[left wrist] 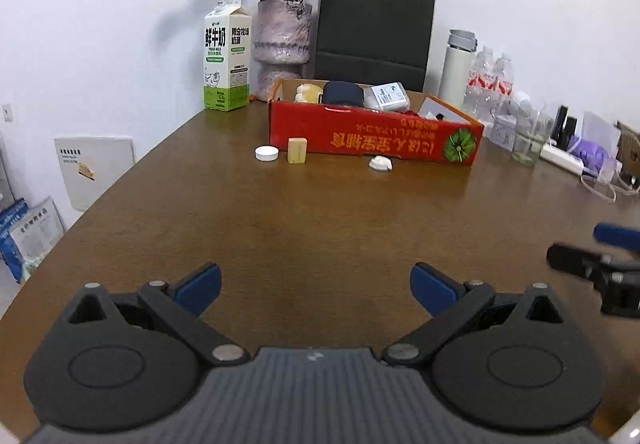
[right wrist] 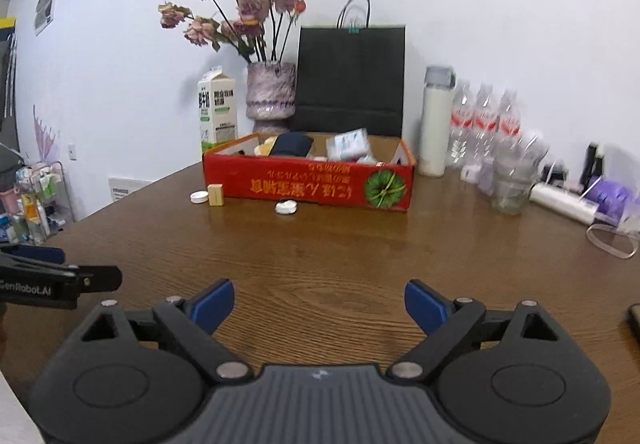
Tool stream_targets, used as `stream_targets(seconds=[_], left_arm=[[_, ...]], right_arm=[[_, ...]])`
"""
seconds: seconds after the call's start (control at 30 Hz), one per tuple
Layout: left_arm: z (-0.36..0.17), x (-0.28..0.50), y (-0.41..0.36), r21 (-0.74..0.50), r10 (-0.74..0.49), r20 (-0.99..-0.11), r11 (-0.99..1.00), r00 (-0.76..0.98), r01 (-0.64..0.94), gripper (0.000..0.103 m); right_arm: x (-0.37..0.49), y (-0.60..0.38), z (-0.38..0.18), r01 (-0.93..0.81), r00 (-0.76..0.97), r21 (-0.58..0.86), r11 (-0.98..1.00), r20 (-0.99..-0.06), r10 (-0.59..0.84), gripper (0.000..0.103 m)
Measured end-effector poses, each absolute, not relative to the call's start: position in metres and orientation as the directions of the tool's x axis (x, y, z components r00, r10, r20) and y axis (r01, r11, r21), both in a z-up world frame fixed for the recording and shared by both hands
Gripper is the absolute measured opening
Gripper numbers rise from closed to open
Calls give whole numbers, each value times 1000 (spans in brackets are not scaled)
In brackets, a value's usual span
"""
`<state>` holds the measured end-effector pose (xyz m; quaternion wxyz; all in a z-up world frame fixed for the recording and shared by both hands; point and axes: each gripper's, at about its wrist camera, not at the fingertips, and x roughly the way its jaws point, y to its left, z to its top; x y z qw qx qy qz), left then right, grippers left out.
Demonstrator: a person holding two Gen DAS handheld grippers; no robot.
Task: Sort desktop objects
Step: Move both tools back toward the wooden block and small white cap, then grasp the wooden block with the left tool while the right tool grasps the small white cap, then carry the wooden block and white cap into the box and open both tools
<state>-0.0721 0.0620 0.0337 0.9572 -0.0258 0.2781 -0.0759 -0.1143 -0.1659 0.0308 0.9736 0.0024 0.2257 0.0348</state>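
hovering low over the brown wood-grain table (left wrist: 320, 212), both tools face the long red cardboard box (left wrist: 372, 136) that stands well ahead near the far wall. the left gripper (left wrist: 316, 290) has its blue-padded jaws spread wide with nothing between them, and the right gripper (right wrist: 319, 306) stands equally wide and empty.

three loose pieces lie on the table just beside the box's near wall: a round white plastic cap (left wrist: 267, 153) at the left end, a small tan rectangular block (left wrist: 297, 150) standing upright right next to it, and a small white flattish piece (left wrist: 380, 163) further along to the right, whose exact kind is hard to tell at this range.

in the left wrist view the cap and block sit ahead and slightly left of the jaws; in the right wrist view they lie clearly off to the left, while the white piece (right wrist: 286, 207) is nearly straight ahead. so i judge the left hand better placed for the block, whose long axis runs upright, and the right for the white piece.
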Motion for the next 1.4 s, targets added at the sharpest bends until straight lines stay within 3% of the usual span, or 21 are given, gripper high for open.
stream_targets(seconds=[0.13,0.27,0.3,0.37,0.43,0.63,0.7,0.77,0.87,0.97,1.1,1.23,1.4], left_arm=[[49,-23,65,-140,-199,-507,979,839,148,100],[53,40,48,-26,-157,-449,986,880,162,93],[49,59,43,-11,-147,-463,987,874,160,90],[41,95,39,-9,-145,-509,987,849,163,78],[32,121,40,-29,-138,-540,989,830,146,73],[16,156,39,-59,-133,-555,991,821,121,68],[15,163,38,-59,-136,-551,991,824,124,61],[13,168,37,-65,-139,-561,990,816,124,41],[10,174,39,-87,-126,-583,992,802,92,23],[10,169,38,-83,-121,-580,993,805,89,23],[19,150,31,-68,-129,-570,992,812,109,23],[36,109,23,-52,-156,-548,987,822,152,22],[47,44,17,-90,-198,-518,980,832,177,22]], right_arm=[[-77,-168,36,-95,878,69,993,-465,117,86],[-16,-164,49,-135,871,91,987,-464,162,84],[0,-163,49,-148,870,80,986,-463,168,83],[41,-157,43,-166,850,60,984,-497,174,73],[76,-152,33,-187,817,58,981,-545,188,62],[141,-138,6,-220,758,63,973,-617,211,57],[152,-135,-1,-227,751,59,972,-624,213,54],[158,-133,-4,-228,758,42,973,-619,204,45],[164,-131,-4,-225,760,40,974,-618,201,34],[162,-131,-5,-211,772,24,977,-609,182,26],[150,-131,1,-205,773,28,978,-608,179,26],[119,-135,16,-187,819,-15,982,-554,148,26],[59,-159,29,-98,859,41,994,-501,105,26]])
